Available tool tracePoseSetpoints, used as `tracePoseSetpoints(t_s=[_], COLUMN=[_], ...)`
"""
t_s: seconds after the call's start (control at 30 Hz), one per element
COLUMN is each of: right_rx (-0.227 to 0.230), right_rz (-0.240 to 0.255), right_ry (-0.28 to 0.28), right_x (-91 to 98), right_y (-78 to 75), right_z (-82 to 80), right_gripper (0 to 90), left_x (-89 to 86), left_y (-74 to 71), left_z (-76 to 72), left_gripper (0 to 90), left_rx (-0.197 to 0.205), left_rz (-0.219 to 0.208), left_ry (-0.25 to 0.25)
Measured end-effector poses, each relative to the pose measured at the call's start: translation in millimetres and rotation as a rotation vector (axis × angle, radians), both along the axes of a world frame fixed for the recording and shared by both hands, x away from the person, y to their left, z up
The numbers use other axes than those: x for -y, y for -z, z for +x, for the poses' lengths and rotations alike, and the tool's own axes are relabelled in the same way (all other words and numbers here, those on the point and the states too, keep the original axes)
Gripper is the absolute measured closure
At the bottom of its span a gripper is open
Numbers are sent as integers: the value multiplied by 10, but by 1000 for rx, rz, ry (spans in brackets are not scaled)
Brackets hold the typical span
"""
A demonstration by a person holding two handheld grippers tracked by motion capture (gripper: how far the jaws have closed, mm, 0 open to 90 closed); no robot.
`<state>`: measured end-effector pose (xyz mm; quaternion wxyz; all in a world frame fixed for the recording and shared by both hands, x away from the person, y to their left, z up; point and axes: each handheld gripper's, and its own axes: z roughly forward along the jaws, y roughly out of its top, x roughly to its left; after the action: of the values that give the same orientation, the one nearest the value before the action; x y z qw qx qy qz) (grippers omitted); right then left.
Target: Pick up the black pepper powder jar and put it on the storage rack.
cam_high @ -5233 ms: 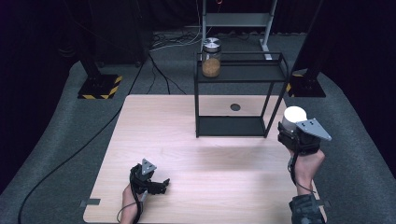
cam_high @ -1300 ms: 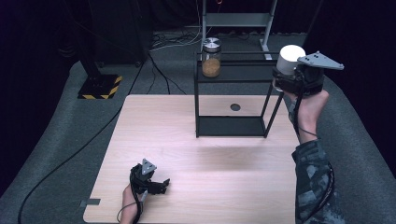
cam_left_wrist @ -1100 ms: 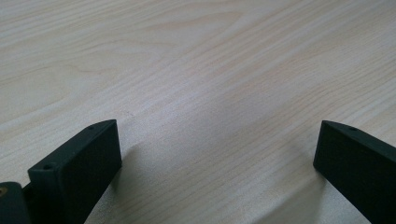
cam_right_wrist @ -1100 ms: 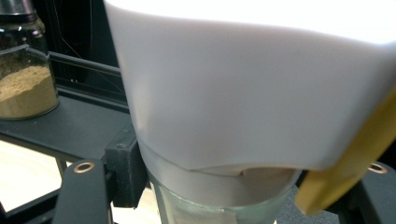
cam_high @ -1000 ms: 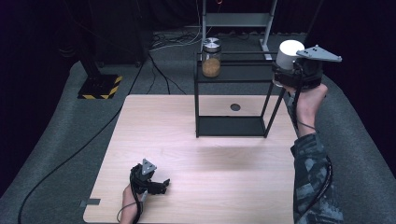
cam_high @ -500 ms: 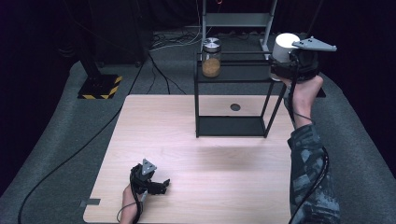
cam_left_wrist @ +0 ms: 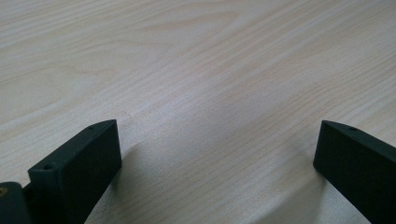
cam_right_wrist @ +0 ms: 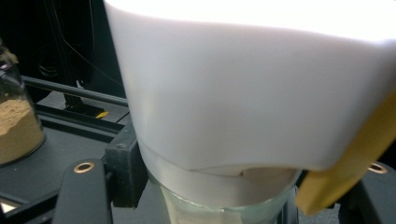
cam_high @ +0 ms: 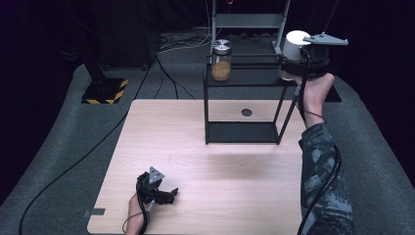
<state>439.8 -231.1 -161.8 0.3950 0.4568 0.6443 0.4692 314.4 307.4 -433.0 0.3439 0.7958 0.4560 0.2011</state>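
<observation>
Moved: right tool [cam_high: 297, 58] carried white-lidded jar [cam_high: 295, 45] up to black shelf [cam_high: 244, 78].
Right tool: clenched on jar.
Left tool [cam_high: 169, 195]: released, on tabletop [cam_high: 205, 161].

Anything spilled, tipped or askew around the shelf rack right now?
Nothing stands out. The jar with brown powder stands upright on the rack's top shelf, lid on, no spill. The right claw grips the white-lidded jar upright at the rack's right end.
</observation>
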Motion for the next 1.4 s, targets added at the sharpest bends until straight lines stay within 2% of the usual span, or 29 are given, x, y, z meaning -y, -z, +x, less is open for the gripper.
tracePoseSetpoints(t_s=[0.2, 0.37, 0.53, 0.63, 0.73, 1.07, 1.4], right_rx=[-22, -50, -78, -77, -69, -64, -87], right_rz=[43, 53, 39, 72, 79, 76, 53], right_ry=[3, -2, -15, -37, -47, -51, -47], right_x=[69, 80, 57, 121, 153, 169, 136], right_y=[-9, -22, -26, 27, 61, 75, -2], right_z=[94, 172, 232, 254, 248, 223, 236], right_gripper=[296, 296, 296, 295, 297, 296, 294], left_x=[-1, -2, -1, 0, 2, 6, 0], left_y=[2, -1, 1, 2, 3, 3, 2], left_z=[-1, 1, -1, -3, -6, -12, -6], left_gripper=[4, 4, 4, 4, 4, 4, 4], left_rx=[1, 0, 2, 2, 4, 5, 2], left_rz=[0, 1, 1, 1, 2, 3, 1], left_ry=[1, 3, 3, 3, 3, 1, 3])
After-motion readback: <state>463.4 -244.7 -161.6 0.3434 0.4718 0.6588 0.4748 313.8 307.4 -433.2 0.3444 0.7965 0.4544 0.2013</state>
